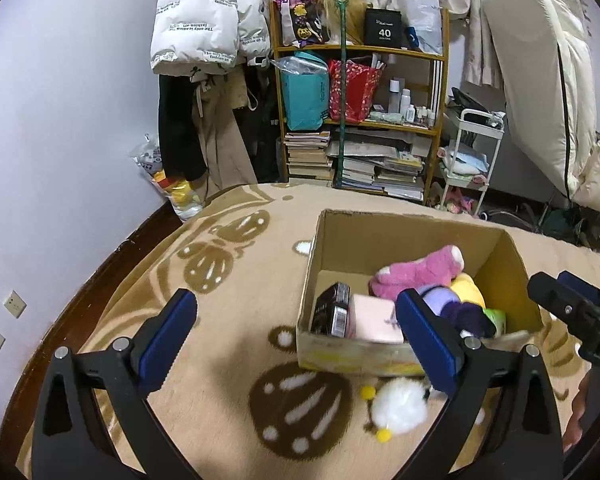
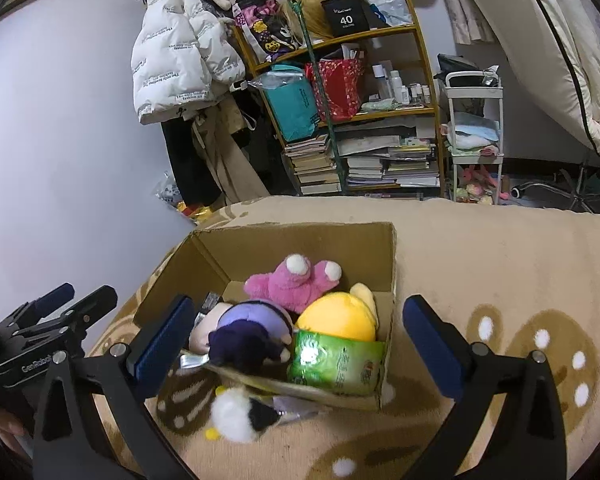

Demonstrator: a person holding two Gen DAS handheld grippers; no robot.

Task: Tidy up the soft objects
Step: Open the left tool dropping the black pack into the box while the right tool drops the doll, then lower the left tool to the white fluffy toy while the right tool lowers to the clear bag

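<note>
Patterned blanket (image 2: 480, 248), box (image 2: 300, 240) front hiding toys

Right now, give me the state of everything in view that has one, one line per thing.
Left gripper: open, holding nothing.
Right gripper: open, holding nothing.
Cardboard box: open at the top, partly filled.
Pink plush: inside the box.
Yellow plush: inside the box.
Purple plush: inside the box.
Green packet: inside, against the near wall.
White fluffy toy: outside, on the blanket.

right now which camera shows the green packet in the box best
The right wrist view: the green packet faces it, leaning inside the cardboard box at its near wall. The left wrist view shows only a green sliver behind that gripper's blue finger.
</note>
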